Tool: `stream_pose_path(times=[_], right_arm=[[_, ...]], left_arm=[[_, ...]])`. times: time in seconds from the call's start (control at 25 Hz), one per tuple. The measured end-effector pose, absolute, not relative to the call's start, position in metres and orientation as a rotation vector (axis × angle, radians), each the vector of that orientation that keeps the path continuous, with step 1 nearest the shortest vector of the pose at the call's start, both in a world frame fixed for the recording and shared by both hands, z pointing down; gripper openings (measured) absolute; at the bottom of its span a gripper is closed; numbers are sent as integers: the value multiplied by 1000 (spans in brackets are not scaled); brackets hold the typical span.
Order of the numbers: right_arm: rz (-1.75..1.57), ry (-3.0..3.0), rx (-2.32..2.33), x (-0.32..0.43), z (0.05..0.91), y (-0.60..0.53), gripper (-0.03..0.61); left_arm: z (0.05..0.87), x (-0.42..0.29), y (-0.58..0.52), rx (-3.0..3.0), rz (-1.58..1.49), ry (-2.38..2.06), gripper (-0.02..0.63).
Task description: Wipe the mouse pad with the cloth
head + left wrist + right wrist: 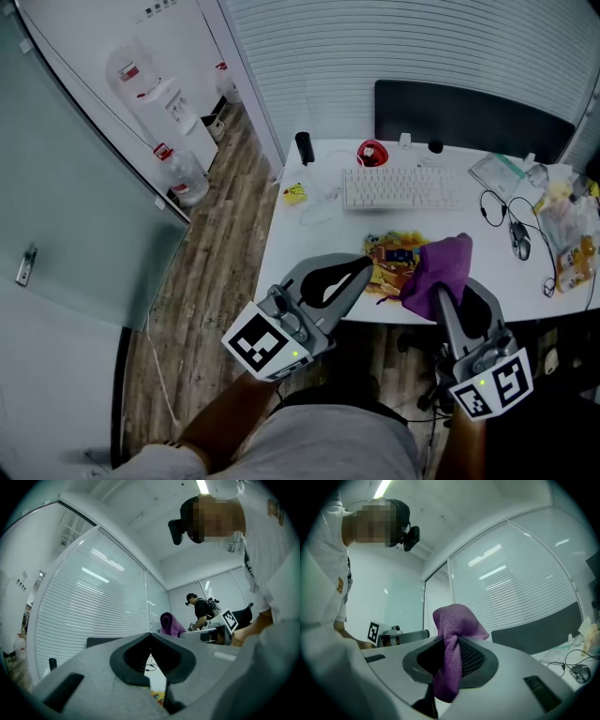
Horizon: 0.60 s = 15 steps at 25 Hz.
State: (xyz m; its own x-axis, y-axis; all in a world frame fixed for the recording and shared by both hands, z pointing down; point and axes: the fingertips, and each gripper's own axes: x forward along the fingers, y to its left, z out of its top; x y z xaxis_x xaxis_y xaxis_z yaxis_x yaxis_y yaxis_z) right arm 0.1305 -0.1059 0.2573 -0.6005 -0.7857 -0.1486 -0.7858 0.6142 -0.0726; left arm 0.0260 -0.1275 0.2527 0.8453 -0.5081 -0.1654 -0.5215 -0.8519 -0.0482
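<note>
A colourful yellow-and-orange mouse pad (pixel 392 258) lies near the front edge of the white desk (pixel 305 267); a sliver of it shows below the jaws in the left gripper view (pixel 157 694). The purple cloth (pixel 439 272) hangs bunched over the pad's right part, and my right gripper (pixel 441 298) is shut on it. In the right gripper view the cloth (pixel 454 634) sticks up from between the closed jaws of the right gripper (pixel 449 667). My left gripper (pixel 364 267) hovers over the pad's left edge. In its own view the left gripper (pixel 151 654) is shut with nothing in it.
Behind the pad lie a white keyboard (pixel 401 187), a dark monitor (pixel 469 117), a red object (pixel 372 153) and a black cylinder (pixel 304 147). A wired mouse (pixel 521 242) and plastic bags (pixel 574 239) crowd the right. A water dispenser (pixel 169 108) stands far left.
</note>
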Motion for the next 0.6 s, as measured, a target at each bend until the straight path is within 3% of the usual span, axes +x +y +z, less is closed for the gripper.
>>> stream_pose_path(times=[0.6], right_arm=[[2,2672,-1306,131,257,-108,67]], left_arm=[[257,25,-130,-2937,218,839,15]])
